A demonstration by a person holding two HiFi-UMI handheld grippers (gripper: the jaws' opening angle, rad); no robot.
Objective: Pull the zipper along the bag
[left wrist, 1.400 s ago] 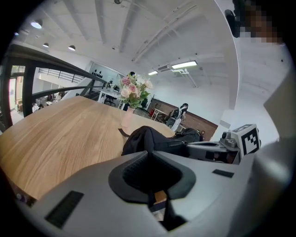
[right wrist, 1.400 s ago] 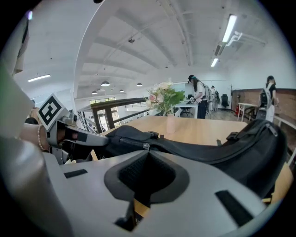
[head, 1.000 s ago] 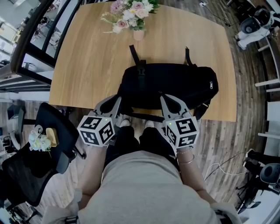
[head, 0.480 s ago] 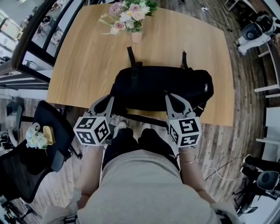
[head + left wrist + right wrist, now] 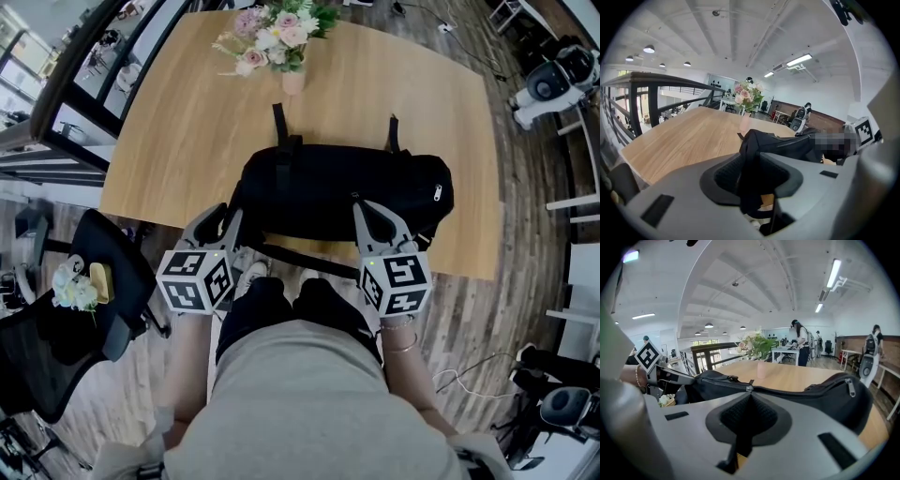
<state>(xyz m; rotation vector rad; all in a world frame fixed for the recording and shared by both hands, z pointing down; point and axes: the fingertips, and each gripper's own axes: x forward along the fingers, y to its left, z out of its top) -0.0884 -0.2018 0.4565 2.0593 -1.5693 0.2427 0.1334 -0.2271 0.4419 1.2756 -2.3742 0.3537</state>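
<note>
A black bag [image 5: 337, 187] lies across the near part of the wooden table [image 5: 187, 122]. My left gripper [image 5: 225, 217] is at the bag's left end. Its jaws have just been opening, and a fold of the bag's black fabric [image 5: 749, 140] still hangs between the parted pads of this gripper [image 5: 750, 161]. My right gripper [image 5: 359, 204] sits on the bag's top near the middle. In the right gripper view its jaws [image 5: 750, 397] are pressed together right under the metal zipper slider [image 5: 749, 389], with the pull tab hidden between the pads.
A vase of flowers [image 5: 281, 37] stands at the table's far side. A bag strap [image 5: 300, 258] hangs over the near edge by my knees. A side-pocket zipper [image 5: 437, 192] is at the bag's right end. A black chair [image 5: 94, 281] stands to the left.
The left gripper's jaws have spread apart at the bag's left end. The right gripper has shifted a little to the right along the top of the bag.
</note>
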